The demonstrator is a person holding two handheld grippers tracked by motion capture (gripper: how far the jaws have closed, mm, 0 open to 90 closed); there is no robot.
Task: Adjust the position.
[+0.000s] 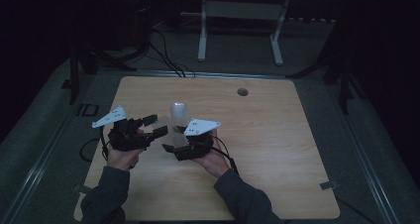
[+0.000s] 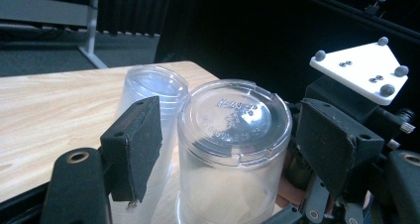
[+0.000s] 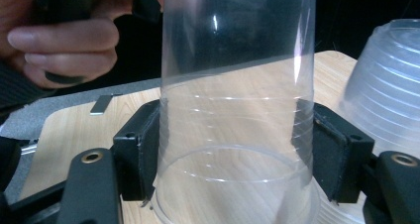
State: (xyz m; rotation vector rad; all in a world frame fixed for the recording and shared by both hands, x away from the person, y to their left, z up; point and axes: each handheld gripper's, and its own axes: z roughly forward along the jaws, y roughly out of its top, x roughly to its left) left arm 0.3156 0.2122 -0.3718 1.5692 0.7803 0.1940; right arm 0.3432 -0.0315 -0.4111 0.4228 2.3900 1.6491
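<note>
An upside-down clear plastic cup (image 3: 237,100) stands on the wooden table (image 1: 267,135), and my right gripper (image 3: 237,159) is shut on its lower wall, a pad pressing each side. My left gripper (image 2: 233,149) stands open around the same cup (image 2: 233,120), higher up near its base, with its pads (image 2: 133,144) a little off the wall. A stack of clear upside-down cups (image 1: 178,112) stands just behind, and it is also seen in the left gripper view (image 2: 148,87) and in the right gripper view (image 3: 391,90). In the high view the left gripper (image 1: 156,125) and right gripper (image 1: 174,139) meet at the table's centre left.
A round cable hole (image 1: 242,91) lies in the table's far side. A white frame (image 1: 240,16) and cables (image 1: 166,55) are on the floor beyond the table. The room around is dark. The right gripper's white plate (image 2: 359,70) sits close to the left gripper's right jaw.
</note>
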